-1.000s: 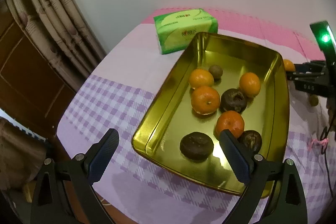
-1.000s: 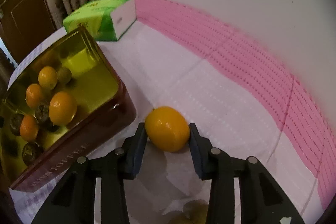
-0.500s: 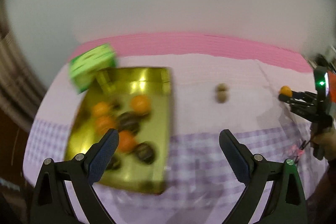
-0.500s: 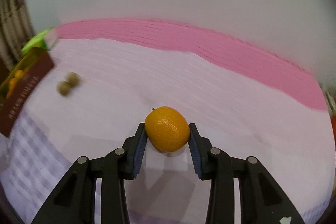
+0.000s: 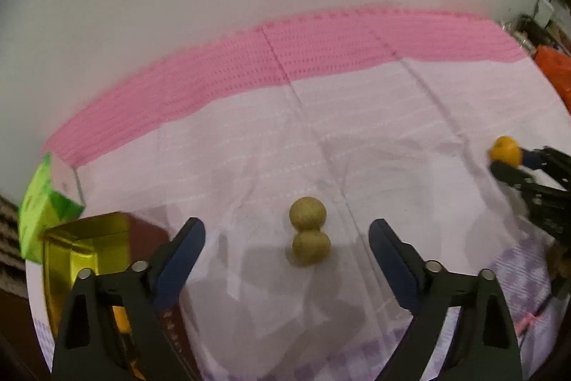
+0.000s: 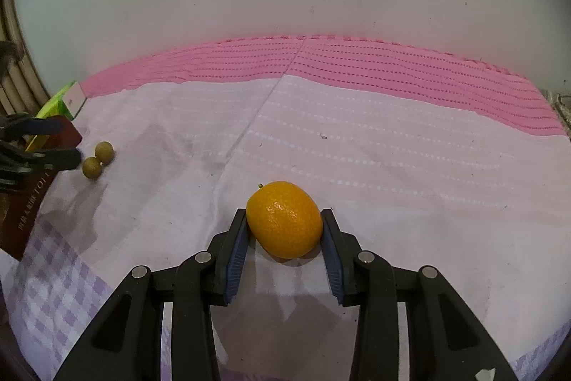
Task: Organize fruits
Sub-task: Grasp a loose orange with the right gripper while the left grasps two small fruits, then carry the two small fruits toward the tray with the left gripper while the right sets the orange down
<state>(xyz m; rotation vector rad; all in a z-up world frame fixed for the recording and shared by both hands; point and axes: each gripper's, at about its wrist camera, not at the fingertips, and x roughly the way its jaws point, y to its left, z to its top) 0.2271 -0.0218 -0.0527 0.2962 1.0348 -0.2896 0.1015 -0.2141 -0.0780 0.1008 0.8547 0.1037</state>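
My right gripper (image 6: 284, 224) is shut on an orange kumquat (image 6: 284, 219), held low over the pale cloth; it also shows at the right of the left wrist view (image 5: 505, 150). My left gripper (image 5: 286, 241) is open and empty, its jaws standing either side of two small olive-brown round fruits (image 5: 308, 230) that touch each other on the cloth. These two fruits show at the left in the right wrist view (image 6: 99, 159). The gold tin tray (image 5: 85, 247) with an orange fruit inside is at the lower left.
A green tissue box (image 5: 41, 207) sits behind the tray at the far left. A pink mat (image 6: 321, 63) runs along the white wall. The cloth turns purple-checked toward the front edge (image 6: 53, 291). An orange bag (image 5: 555, 74) is at the far right.
My left gripper swung right from above the tray to the two small brown fruits. My right gripper carried the kumquat away from the tray toward the right of the table.
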